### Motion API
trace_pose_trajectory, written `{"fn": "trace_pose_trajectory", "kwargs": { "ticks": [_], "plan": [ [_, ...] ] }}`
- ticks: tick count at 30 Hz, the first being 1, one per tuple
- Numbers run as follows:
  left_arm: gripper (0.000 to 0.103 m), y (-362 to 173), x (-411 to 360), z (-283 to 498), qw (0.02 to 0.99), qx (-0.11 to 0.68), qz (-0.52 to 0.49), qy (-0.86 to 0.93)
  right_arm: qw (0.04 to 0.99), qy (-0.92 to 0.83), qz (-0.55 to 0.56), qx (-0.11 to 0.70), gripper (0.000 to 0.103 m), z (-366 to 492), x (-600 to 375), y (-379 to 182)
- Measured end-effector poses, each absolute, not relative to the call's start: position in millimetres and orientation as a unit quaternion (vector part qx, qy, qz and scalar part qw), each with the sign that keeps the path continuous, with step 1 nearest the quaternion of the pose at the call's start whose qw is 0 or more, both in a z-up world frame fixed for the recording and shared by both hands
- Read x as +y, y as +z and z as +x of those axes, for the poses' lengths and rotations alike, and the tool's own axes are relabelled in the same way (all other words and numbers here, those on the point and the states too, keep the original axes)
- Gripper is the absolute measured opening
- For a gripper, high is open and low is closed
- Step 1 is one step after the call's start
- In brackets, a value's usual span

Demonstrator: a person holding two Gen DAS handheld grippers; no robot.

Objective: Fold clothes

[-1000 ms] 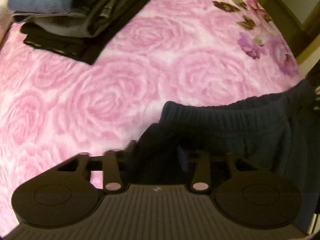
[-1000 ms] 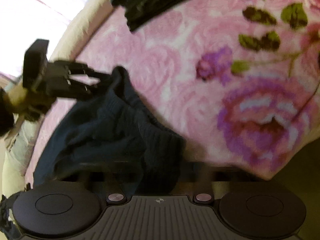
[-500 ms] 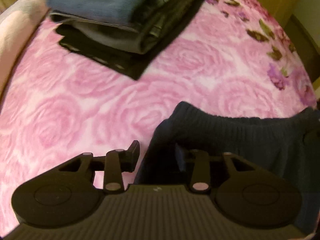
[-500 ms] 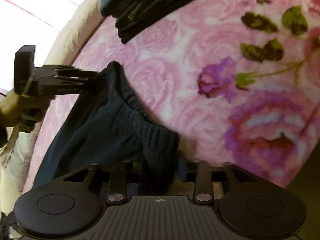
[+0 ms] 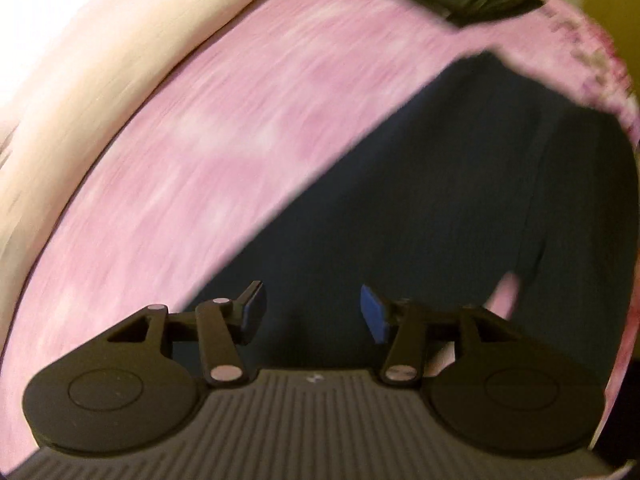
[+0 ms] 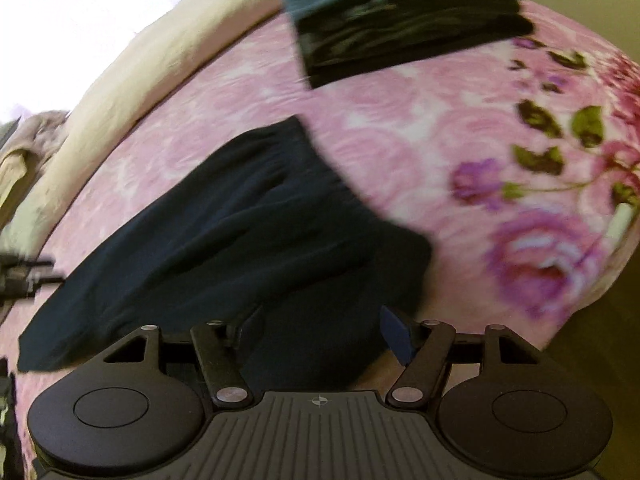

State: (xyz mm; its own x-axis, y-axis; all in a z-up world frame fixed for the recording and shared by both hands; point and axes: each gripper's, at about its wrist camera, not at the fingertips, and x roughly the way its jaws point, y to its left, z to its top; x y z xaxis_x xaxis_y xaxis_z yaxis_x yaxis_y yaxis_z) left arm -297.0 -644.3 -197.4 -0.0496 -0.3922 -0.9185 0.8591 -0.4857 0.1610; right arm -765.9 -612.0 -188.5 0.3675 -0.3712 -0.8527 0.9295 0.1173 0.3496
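A stack of folded clothes [image 6: 404, 28] sits at the far side of the pink floral blanket [image 6: 420, 128], while the dark navy garment [image 6: 224, 232] lies spread and unfolded near the front, so its folding appears barely begun. The left gripper [image 5: 312, 312] stands wide open over the garment, gripping nothing. The right gripper [image 6: 320, 332] is likewise wide open above the garment's near edge, holding nothing.

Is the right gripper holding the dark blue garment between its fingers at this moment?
No. The right gripper is open, its fingers spread apart above the dark blue garment, which lies flat on the pink blanket.
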Motion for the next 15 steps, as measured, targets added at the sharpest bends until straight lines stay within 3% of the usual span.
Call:
{"fn": "trace_pose_trajectory", "kwargs": {
  "ticks": [6,15],
  "plan": [
    [0.048,-207.3,-510.5,-213.7,0.478,0.262,0.552,-0.63,0.717,-0.412,0.441,0.349,0.067,-685.2,-586.6,-188.4],
    [0.048,-221.2,-387.8,-143.3,0.533,0.328,0.522,-0.58,0.771,-0.301,0.382,0.41,0.067,-551.5,-560.5,-198.3]
  ]
}}
